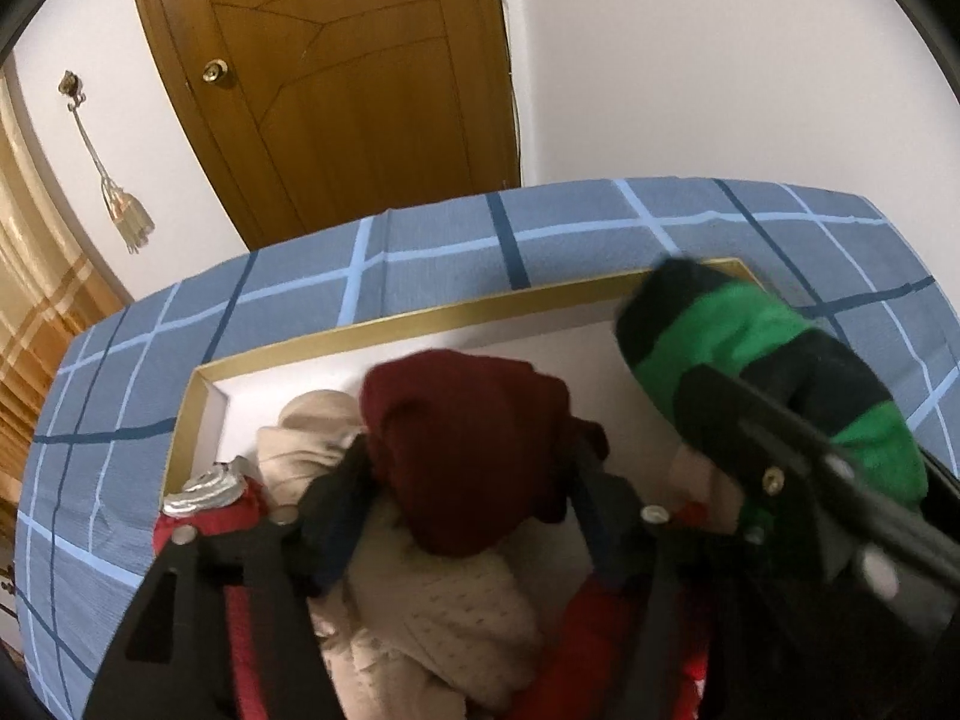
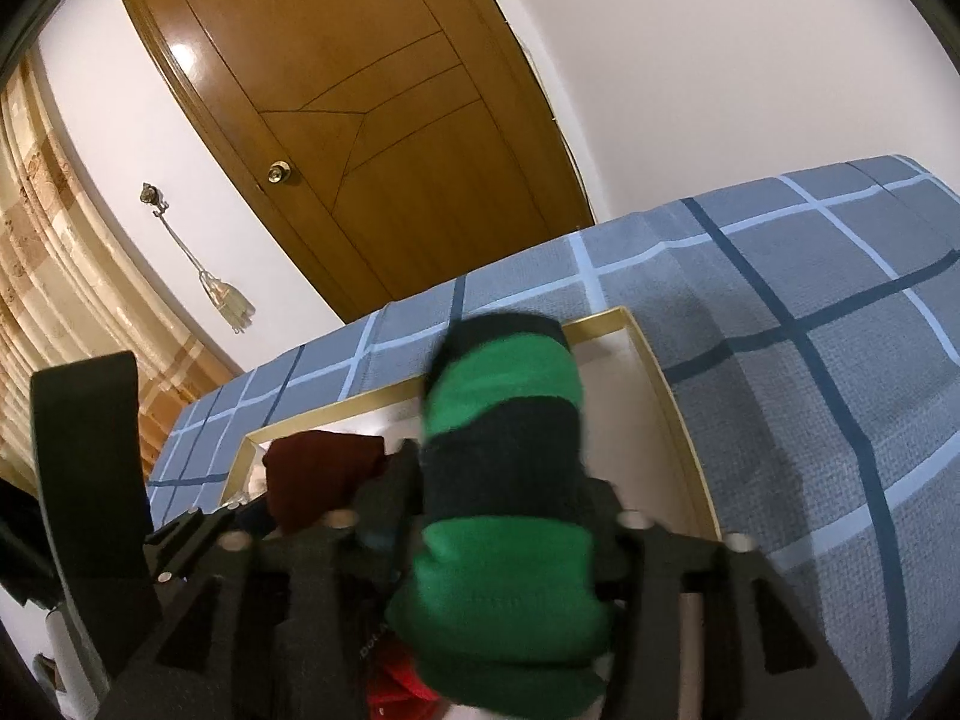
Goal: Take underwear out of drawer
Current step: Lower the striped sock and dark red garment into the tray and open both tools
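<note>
A dark red rolled garment [image 1: 462,456] stands between the fingers of my left gripper [image 1: 471,456], over a white box with a gold rim [image 1: 420,315]. The jaws stand apart and I see no squeeze on the roll. A green and black striped roll [image 2: 504,468] lies between the fingers of my right gripper [image 2: 501,474], above the box's right end [image 2: 660,372]; these jaws also stand apart and sit loosely against it. The left wrist view shows the striped roll [image 1: 738,336] at the right. In the box lie a beige knit garment [image 1: 456,618] and red cloth [image 1: 600,630].
The box rests on a bed with a blue checked cover [image 1: 420,246]. A silver-topped item [image 1: 207,489] sits at the box's left end. Behind the bed are a wooden door [image 1: 336,90], a white wall and a curtain [image 2: 54,276] at the left.
</note>
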Available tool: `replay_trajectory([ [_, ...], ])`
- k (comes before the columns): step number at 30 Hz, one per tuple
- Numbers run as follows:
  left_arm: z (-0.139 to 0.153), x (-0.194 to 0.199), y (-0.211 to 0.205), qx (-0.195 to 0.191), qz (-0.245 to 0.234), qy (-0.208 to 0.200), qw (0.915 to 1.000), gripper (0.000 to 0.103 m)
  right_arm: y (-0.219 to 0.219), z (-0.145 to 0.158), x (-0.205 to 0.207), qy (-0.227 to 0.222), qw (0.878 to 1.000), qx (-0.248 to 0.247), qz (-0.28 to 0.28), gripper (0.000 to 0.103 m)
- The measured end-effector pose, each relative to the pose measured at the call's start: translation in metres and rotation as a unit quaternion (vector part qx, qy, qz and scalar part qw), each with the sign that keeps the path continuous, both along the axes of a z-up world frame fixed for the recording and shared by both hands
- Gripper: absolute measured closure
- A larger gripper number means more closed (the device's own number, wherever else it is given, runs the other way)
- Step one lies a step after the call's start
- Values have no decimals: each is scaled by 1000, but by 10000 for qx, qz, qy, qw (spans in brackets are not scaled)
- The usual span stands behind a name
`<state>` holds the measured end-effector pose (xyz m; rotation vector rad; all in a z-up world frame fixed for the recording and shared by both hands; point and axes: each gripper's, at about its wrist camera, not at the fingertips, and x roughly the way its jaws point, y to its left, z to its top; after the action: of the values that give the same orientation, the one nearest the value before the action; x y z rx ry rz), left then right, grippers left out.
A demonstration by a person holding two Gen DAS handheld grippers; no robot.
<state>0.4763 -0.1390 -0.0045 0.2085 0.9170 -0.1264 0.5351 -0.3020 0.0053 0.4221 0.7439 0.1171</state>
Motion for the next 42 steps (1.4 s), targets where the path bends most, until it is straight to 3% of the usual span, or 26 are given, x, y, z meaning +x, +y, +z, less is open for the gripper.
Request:
replay_trajectory([
  [11,-4,3,4,-134,151,159,9997,9,-8,4,-8,-258,9993,251,-42,37],
  [22,9,-8,3,-117,-66,83,9999,5,-18,9,-22,-689,9958,606,-72,37],
  [33,32,-49,20,-200,74,-658,9976,1,-18,24,-54,-1538,9869,431,-245,37],
  [39,31,-70,34,-692,185,-988,9925,1,-7,37,-87,-2196,9743,-176,-467,37],
  [42,31,-83,41,-737,283,-1453,9862,1,1,38,-95,-2345,9700,-462,-456,37],
])
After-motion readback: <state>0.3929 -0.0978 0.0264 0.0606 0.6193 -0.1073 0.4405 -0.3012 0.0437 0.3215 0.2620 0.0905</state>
